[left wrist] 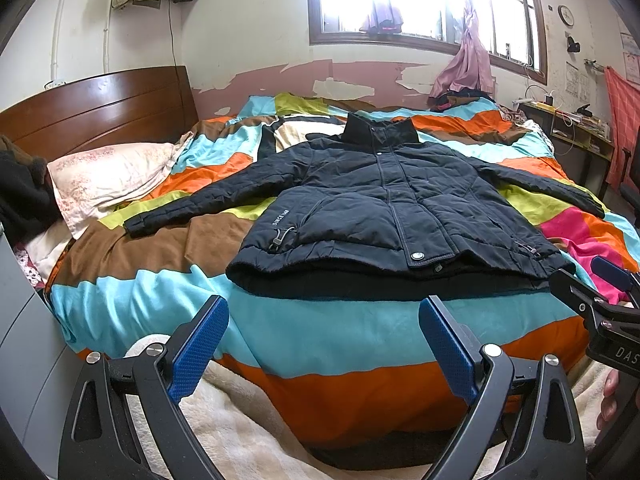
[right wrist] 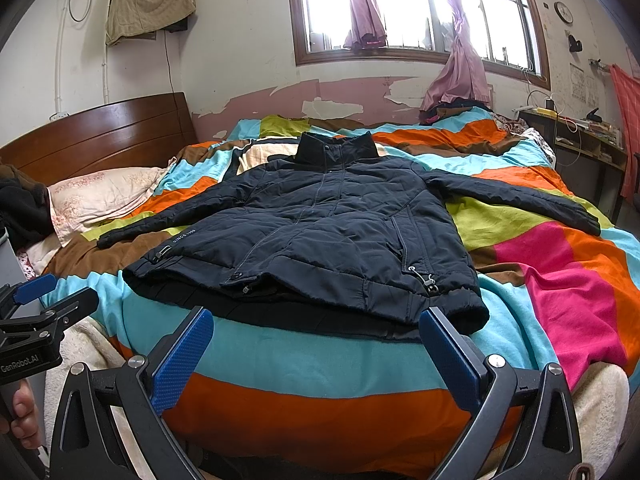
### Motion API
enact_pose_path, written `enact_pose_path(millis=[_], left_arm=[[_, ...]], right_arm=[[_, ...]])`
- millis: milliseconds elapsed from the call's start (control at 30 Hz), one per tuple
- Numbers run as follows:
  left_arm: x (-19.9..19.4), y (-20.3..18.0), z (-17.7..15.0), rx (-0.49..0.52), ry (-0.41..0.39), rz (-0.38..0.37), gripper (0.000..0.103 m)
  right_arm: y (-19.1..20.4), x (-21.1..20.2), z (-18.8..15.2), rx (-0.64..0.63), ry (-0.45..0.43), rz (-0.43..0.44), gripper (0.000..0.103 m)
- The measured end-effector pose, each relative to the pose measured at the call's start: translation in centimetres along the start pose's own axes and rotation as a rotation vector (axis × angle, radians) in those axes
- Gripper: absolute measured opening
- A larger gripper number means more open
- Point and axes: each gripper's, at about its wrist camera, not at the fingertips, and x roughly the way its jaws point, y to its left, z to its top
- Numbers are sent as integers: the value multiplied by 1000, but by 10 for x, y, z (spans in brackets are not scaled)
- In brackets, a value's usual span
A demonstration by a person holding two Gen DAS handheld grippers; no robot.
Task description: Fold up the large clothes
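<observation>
**Dark jacket spread flat on a striped bed**

Bright, multicoloured striped bedding (left wrist: 320, 332) covers a bed under a sunlit window (right wrist: 420, 8). On that bedding lies the navy padded jacket (left wrist: 384, 208), front side up and closed, collar toward the window wall, hem at the near edge of the bed, both sleeves stretched out to either side. Beyond the jacket's sleeve on the headboard side sits a pale floral pillow (left wrist: 108, 180) against a brown wooden headboard (left wrist: 96, 108). Past the collar, a pink curtain (right wrist: 460, 68) hangs down to the bed.

Near the hem, short of touching it, the left gripper (left wrist: 324, 344) hovers with its blue-padded jaws spread wide and empty. The right gripper (right wrist: 316, 352) is likewise wide apart, one pad tip overlapping the hem corner in view; whether it touches is unclear.
</observation>
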Motion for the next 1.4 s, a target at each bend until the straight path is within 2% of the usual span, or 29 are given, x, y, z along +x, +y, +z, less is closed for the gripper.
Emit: enact_pose_path(millis=[1400], left_arm=[[-1, -2, 0, 0, 1, 1, 93]], right_arm=[[-3, 2, 1, 10, 11, 6, 103]])
